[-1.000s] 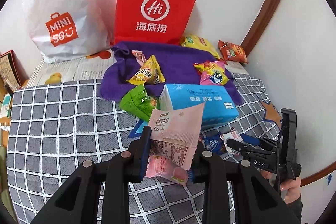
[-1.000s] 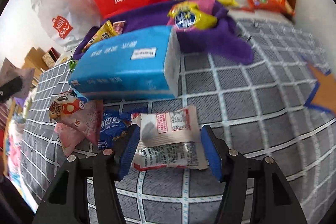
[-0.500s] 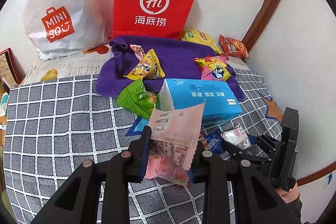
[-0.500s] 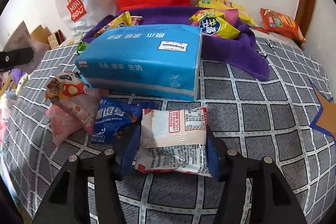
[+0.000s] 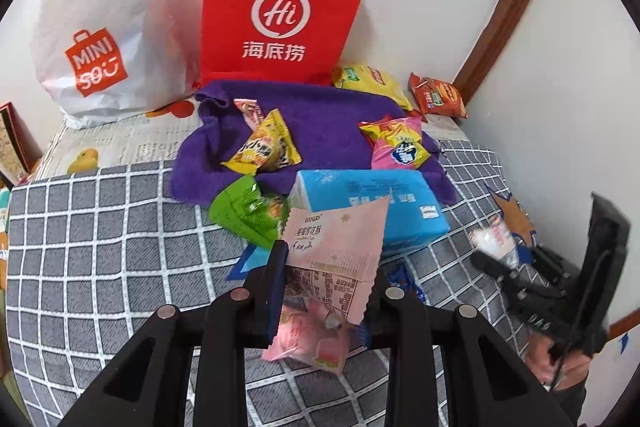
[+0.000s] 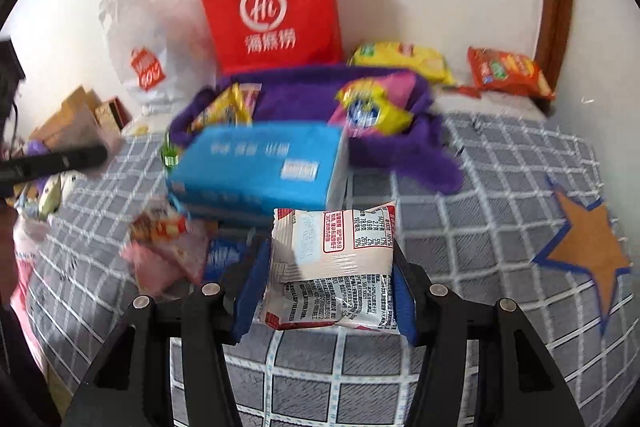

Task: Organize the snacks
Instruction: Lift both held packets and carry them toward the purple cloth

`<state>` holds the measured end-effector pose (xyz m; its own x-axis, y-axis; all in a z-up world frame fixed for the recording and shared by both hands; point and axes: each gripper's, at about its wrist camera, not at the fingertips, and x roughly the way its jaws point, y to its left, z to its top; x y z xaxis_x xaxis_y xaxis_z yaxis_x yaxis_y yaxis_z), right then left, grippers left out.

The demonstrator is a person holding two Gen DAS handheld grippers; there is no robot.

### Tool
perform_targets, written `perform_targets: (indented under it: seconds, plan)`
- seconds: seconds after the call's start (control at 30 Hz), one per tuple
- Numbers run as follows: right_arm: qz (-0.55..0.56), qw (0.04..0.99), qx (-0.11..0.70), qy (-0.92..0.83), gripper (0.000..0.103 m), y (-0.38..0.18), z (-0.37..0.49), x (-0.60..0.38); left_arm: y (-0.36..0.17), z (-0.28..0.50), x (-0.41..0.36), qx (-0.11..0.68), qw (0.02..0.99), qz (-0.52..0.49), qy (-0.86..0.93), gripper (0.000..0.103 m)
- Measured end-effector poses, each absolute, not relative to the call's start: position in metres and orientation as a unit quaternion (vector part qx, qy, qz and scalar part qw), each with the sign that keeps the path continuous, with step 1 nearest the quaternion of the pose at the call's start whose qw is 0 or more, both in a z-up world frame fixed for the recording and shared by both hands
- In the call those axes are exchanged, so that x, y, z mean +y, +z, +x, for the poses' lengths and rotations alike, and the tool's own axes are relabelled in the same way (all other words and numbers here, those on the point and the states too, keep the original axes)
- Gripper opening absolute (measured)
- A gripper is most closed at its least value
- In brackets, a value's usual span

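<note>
**Both grippers clamped on snack packets**

Jaws of the left gripper (image 5: 326, 291) are closed on a pale pink foil snack packet (image 5: 336, 247) at lower centre of the left wrist view, above the grey checked bedspread (image 5: 100, 247). Behind it lie a green wrapper (image 5: 244, 211), a blue tissue pack (image 5: 368, 203) and a purple towel (image 5: 320, 123). In the right wrist view, the right gripper (image 6: 328, 283) pinches a white printed snack packet (image 6: 332, 267) at lower centre, its lower edge hanging over the bedspread.
</note>
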<state>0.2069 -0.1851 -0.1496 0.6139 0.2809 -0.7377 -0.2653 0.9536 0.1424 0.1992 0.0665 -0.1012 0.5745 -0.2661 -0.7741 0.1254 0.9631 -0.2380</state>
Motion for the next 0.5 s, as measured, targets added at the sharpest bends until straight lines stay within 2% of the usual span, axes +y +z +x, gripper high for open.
perform_targets:
  seconds: [0.23,0.5]
  plan:
    - [0.004,0.915,0.379,0.137,0.056,-0.101,0.235,-0.178,-0.086,0.218,0.053,0.443,0.886,-0.066,-0.119,0.027]
    - [0.015,0.923,0.357,0.142,0.056,-0.072,0.276,-0.167,-0.066,0.242,0.044,0.432,0.893,-0.051,-0.118,0.027]
